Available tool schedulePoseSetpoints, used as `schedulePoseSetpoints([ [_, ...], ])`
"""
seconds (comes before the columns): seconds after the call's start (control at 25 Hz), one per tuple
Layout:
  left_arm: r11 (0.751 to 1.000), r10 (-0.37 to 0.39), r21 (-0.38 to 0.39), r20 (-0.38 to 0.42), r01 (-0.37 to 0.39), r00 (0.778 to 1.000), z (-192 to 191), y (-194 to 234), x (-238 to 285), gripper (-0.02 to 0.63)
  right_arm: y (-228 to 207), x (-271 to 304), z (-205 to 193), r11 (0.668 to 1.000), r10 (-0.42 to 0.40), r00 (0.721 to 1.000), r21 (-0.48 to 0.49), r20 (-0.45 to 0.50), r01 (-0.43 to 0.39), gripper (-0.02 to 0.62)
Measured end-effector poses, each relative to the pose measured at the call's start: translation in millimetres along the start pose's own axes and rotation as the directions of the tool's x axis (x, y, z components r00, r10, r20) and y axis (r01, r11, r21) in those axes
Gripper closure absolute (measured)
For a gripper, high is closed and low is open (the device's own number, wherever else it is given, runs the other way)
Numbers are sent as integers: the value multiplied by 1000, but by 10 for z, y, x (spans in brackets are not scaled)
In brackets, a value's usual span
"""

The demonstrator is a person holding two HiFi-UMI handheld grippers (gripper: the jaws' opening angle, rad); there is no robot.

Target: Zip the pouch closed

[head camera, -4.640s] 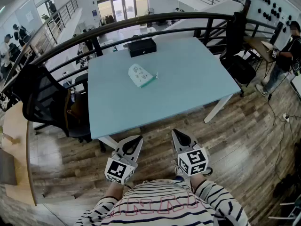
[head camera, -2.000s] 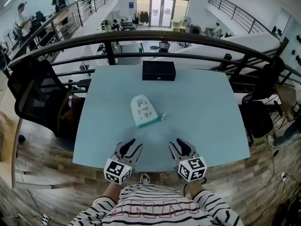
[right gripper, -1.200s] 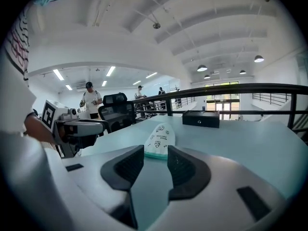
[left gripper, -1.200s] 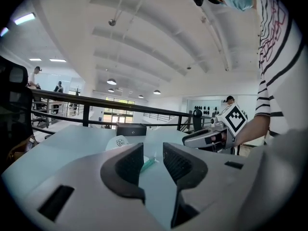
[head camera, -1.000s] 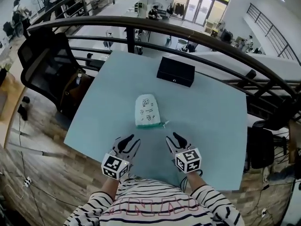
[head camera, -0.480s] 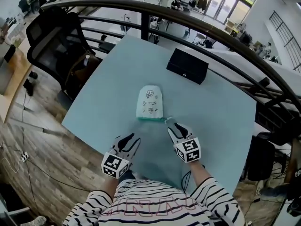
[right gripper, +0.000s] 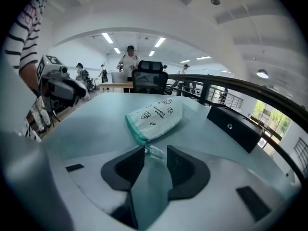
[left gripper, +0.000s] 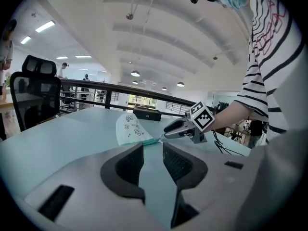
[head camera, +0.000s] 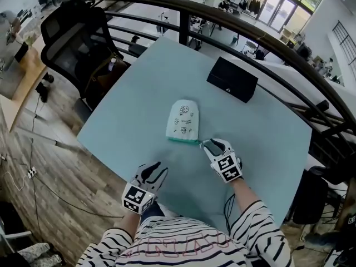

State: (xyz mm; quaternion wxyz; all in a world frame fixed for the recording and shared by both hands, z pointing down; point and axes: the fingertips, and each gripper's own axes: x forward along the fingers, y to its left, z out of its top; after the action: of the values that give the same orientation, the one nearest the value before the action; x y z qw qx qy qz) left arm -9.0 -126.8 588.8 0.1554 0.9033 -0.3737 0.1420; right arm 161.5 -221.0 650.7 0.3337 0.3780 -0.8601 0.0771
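Note:
A white pouch [head camera: 182,120] with small black drawings lies flat in the middle of the pale blue table [head camera: 133,99]. Its green zipper edge [head camera: 183,140] faces me. In the right gripper view the pouch [right gripper: 155,112] lies just ahead, and its clear zipper pull [right gripper: 155,153] sits in the gap between the tips of my right gripper [right gripper: 155,148], whose pads do not press on it. In the head view, the right gripper [head camera: 212,144] is at the zipper's right end. My left gripper [head camera: 153,169] hovers open near the table's front edge, apart from the pouch, with nothing between its fingers.
A black box [head camera: 232,79] rests on the far side of the table, behind the pouch. A black office chair [head camera: 72,35] stands off the left corner. A dark railing [head camera: 222,21] curves behind the table. People stand at desks far off.
My right gripper has come forward and down to the pouch's zipper end, so the pull now lies between its tips. The left gripper has sunk a little. The pouch has not moved.

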Motion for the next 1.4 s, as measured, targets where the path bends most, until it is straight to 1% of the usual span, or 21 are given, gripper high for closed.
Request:
schedulePoseSetpoints([
  [0.12, 1000, 7, -17, -9, -7, 1000, -56, -14, -15, 483, -29, 85, -27, 993, 45, 999, -104, -30, -48, 439],
  [0.2, 1000, 11, -23, -15, -12, 1000, -92, -15, -27, 483, -43, 145, -42, 986, 65, 997, -153, -46, -71, 439],
  [0.4, 999, 28, -36, -28, -29, 999, -148, 10, -57, 483, 31, 258, -112, 965, 136, 987, -214, -88, -152, 451],
  [0.44, 999, 30, -38, -27, -31, 999, -150, 20, -53, 483, 37, 269, -126, 963, 143, 985, -218, -93, -161, 469],
  [0.48, 999, 30, -39, -26, -31, 999, -149, 28, -48, 483, 37, 274, -140, 963, 147, 984, -215, -96, -165, 499],
  [0.56, 999, 29, -39, -23, -30, 999, -144, 36, -38, 483, 43, 266, -153, 966, 151, 984, -200, -92, -167, 531],
  [0.68, 999, 23, -33, -24, -24, 999, -144, 41, -21, 483, 104, 226, -145, 971, 160, 984, -166, -72, -170, 549],
  [0.88, 1000, 10, -26, -17, -10, 1000, -83, 22, 54, 483, 229, 96, -61, 983, 183, 983, -26, -9, -183, 558],
  [1.0, 1000, 5, -19, -13, -5, 1000, -42, 14, 93, 483, 327, 15, 59, 979, 193, 980, 60, 51, -196, 558],
  [1.08, 1000, -5, -11, -12, 5, 1000, -21, -5, 130, 483, 392, -41, 146, 975, 192, 978, 97, 81, -199, 560],
  [1.2, 1000, -21, -6, -7, 21, 1000, 27, -29, 202, 480, 480, -122, 288, 971, 185, 977, 131, 109, -199, 560],
  [1.4, 998, -68, 15, -2, 68, 998, 132, -95, 348, 459, 665, -258, 496, 968, 177, 977, 157, 123, -195, 560],
])
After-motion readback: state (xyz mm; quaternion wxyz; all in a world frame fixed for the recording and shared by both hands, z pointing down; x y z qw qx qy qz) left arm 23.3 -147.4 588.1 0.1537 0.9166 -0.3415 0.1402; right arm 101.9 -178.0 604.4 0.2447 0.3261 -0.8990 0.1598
